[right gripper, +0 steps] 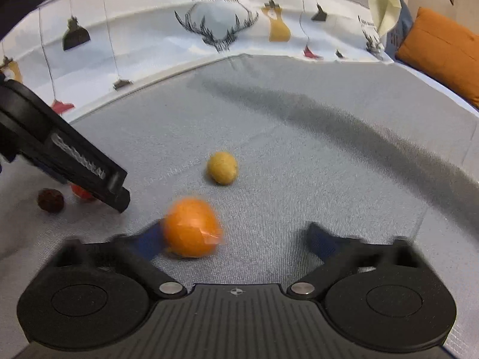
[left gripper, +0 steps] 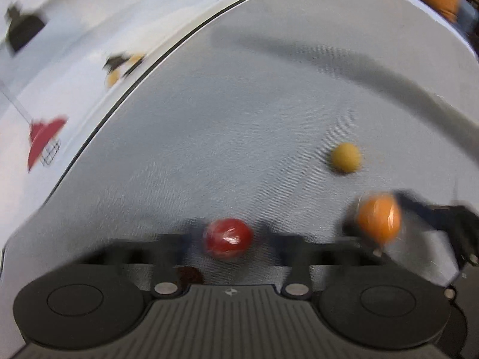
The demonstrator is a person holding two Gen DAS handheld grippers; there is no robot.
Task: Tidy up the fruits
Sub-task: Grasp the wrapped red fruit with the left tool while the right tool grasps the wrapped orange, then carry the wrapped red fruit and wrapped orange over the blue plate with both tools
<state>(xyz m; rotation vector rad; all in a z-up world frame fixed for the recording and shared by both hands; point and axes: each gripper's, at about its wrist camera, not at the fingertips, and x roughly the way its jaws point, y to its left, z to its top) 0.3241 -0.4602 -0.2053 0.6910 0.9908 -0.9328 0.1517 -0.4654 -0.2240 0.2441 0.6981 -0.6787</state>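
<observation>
A glossy red fruit (left gripper: 228,237) lies on the grey mat (left gripper: 239,119) between the fingers of my left gripper (left gripper: 229,232), which sit tight against both its sides; the picture is blurred. In the right wrist view, one left finger (right gripper: 89,176) hides most of that fruit (right gripper: 80,193). An orange fruit (right gripper: 191,227) rests against the left finger of my right gripper (right gripper: 236,236), which is open, its right finger well clear. The orange (left gripper: 377,220) also shows at the right of the left wrist view. A yellow fruit (right gripper: 223,168) lies beyond it, alone.
A small dark brown fruit (right gripper: 51,199) lies just left of the red one. White fabric printed with antlers and lamps (right gripper: 209,30) runs along the mat's far edge. An orange cushion (right gripper: 443,51) sits at the far right.
</observation>
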